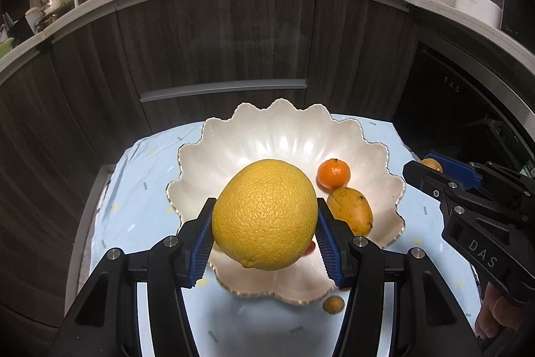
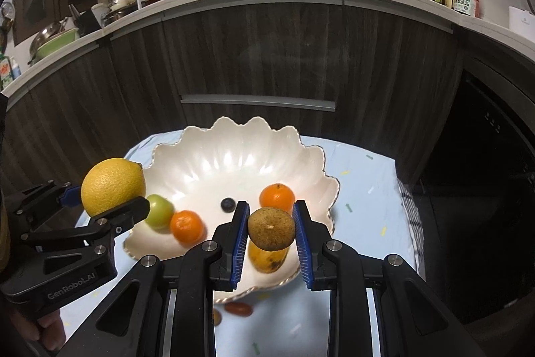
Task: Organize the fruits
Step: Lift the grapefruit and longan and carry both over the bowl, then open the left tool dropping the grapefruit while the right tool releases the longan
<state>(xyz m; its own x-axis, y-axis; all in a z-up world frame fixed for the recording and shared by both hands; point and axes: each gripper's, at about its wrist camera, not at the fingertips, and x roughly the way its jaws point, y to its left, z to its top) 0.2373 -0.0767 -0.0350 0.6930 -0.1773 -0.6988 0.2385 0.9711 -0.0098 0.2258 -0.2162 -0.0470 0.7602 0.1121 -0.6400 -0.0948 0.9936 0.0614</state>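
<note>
My left gripper is shut on a large yellow citrus, held above the near rim of a white scalloped bowl. In the bowl lie a tangerine and a yellow mango. My right gripper is shut on a small brown round fruit over the bowl's near right side. The right wrist view also shows two tangerines, a green fruit, a dark berry and the mango inside. The left gripper hangs at the bowl's left rim.
The bowl sits on a table with a light blue cloth. A small brown fruit and a red fruit lie on the cloth in front of the bowl. Dark wooden cabinets under a cluttered counter stand close behind.
</note>
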